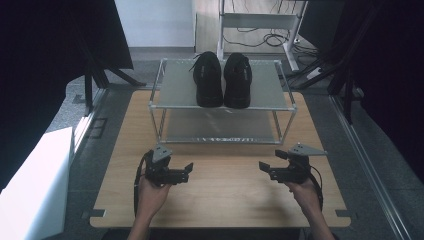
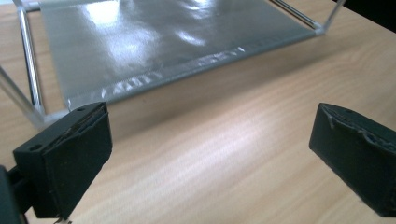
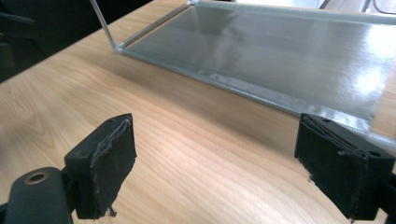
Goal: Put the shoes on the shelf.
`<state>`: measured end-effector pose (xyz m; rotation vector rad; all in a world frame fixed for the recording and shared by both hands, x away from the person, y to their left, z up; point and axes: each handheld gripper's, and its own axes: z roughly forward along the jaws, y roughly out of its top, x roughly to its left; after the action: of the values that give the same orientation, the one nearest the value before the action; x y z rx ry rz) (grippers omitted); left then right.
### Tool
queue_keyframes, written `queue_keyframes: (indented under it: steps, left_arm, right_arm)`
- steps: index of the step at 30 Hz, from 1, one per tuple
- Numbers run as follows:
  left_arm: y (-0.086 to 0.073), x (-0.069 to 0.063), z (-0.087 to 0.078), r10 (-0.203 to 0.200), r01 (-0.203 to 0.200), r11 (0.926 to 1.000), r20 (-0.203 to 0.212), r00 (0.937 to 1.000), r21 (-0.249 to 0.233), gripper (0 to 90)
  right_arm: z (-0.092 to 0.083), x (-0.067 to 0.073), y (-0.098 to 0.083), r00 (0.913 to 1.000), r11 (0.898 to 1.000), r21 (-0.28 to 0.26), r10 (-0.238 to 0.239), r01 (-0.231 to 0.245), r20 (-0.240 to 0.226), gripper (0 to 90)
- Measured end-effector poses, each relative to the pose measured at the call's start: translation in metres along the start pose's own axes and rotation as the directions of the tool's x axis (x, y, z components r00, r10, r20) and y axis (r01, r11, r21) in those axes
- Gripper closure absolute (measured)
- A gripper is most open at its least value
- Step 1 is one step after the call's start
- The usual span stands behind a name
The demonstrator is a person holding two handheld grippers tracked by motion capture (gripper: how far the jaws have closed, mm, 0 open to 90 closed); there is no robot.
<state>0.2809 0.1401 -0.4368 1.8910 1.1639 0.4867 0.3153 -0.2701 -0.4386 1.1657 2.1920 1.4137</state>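
On the worktop [image 1: 220, 195] we are holding the left gripper [image 1: 186, 173] and right gripper [image 1: 266, 170] with fingers wide (nothing between them); two black shoes [image 1: 223, 80] are sitting on the rack's [image 1: 170, 92] upper shelf.

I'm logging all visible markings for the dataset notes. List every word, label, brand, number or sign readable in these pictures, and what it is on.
None can be read in any of the views.
Pair of black lace-up shoes on the top shelf of the metal-framed rack: any branding is too small and dark to tell.
Light wooden table, left gripper and right gripper: no lettering visible.
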Motion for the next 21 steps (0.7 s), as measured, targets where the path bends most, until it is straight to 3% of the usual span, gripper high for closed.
queue_keyframes:
  steps: [3,7,11,16,21]
  left_arm:
    - [-0.01,-0.001,-0.003,0.001,-0.001,0.9999,0.006,1.0,0.011,0.0]
    - [-0.027,-0.002,-0.004,0.019,-0.018,0.9992,-0.011,0.9998,0.034,0.0]
    - [-0.042,0.0,-0.004,0.012,-0.011,0.9991,-0.018,0.9998,0.041,0.0]
    - [-0.06,0.003,0.002,0.0,0.001,0.9986,-0.013,0.9999,0.053,0.0]
    - [-0.072,0.0,0.009,0.033,-0.031,0.9941,-0.022,0.9992,0.104,0.0]
  right_arm:
    - [-0.007,0.001,-0.006,0.9999,1.0,0.004,-0.01,0.01,0.012,10.6]
    - [-0.012,0.002,-0.019,0.999,0.999,0.036,-0.019,0.017,0.04,5.3]
    - [-0.011,0.001,-0.032,0.9968,0.997,0.078,-0.032,0.026,0.073,0.0]
    - [-0.01,-0.001,-0.046,0.9941,0.993,0.115,-0.018,0.006,0.107,0.0]
    - [-0.004,0.002,-0.059,0.99,0.99,0.143,-0.037,0.017,0.136,0.0]
